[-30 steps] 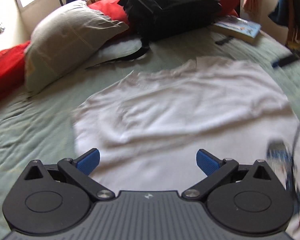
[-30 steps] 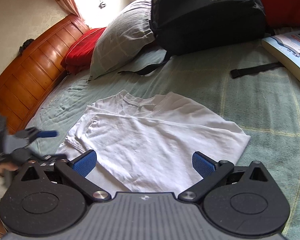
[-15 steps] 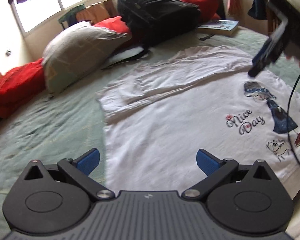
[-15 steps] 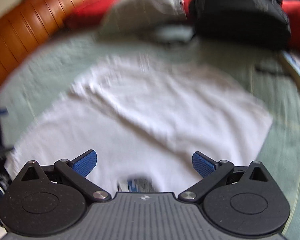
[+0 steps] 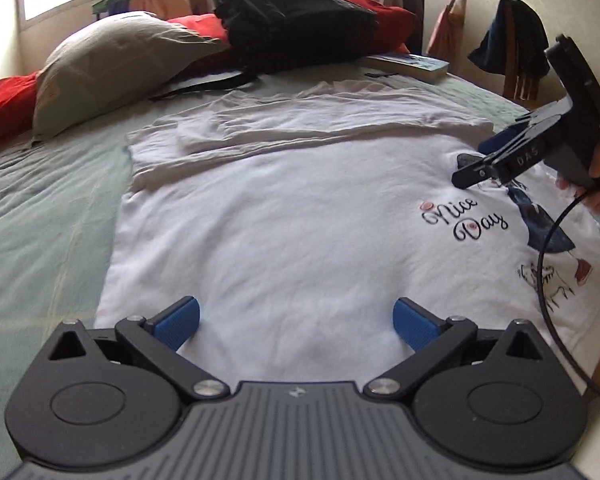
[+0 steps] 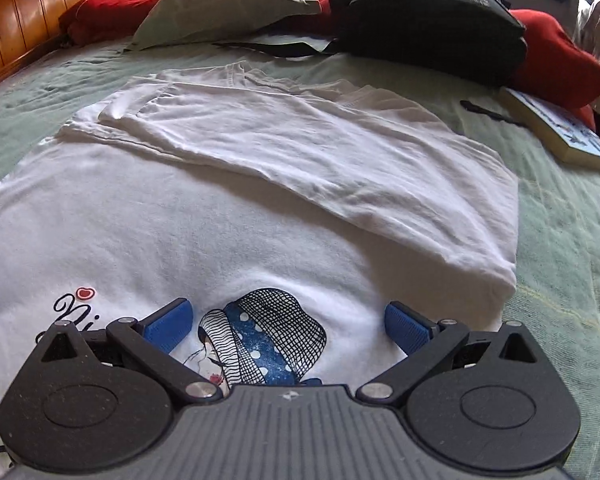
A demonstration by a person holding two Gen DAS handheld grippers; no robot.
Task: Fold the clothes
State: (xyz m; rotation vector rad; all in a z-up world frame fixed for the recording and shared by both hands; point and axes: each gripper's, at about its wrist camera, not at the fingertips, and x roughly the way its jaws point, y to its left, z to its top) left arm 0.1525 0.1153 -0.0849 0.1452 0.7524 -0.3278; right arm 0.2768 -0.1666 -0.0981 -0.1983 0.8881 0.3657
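A white T-shirt [image 5: 300, 216] [image 6: 204, 232] with a "Nice Day" print lies flat on the green bedspread. Its far part is folded over toward the near side, making a doubled band [image 6: 320, 160]. My left gripper [image 5: 296, 320] is open just above the shirt's plain near edge, holding nothing. My right gripper [image 6: 286, 322] is open low over the printed figure with the blue headscarf. In the left wrist view the right gripper [image 5: 476, 168] appears at the right, held in a hand over the print.
A grey pillow [image 5: 112, 64], red cushions [image 6: 552, 56] and a black backpack [image 6: 428, 20] sit at the head of the bed. A book [image 6: 560, 132] lies at the right. A wooden headboard [image 6: 20, 20] stands far left. A cable [image 5: 548, 280] trails over the shirt's right side.
Both grippers pulled back toward the near edge of the bed and sank lower. The print now faces up near them. The far fold lies in place and both stay open.
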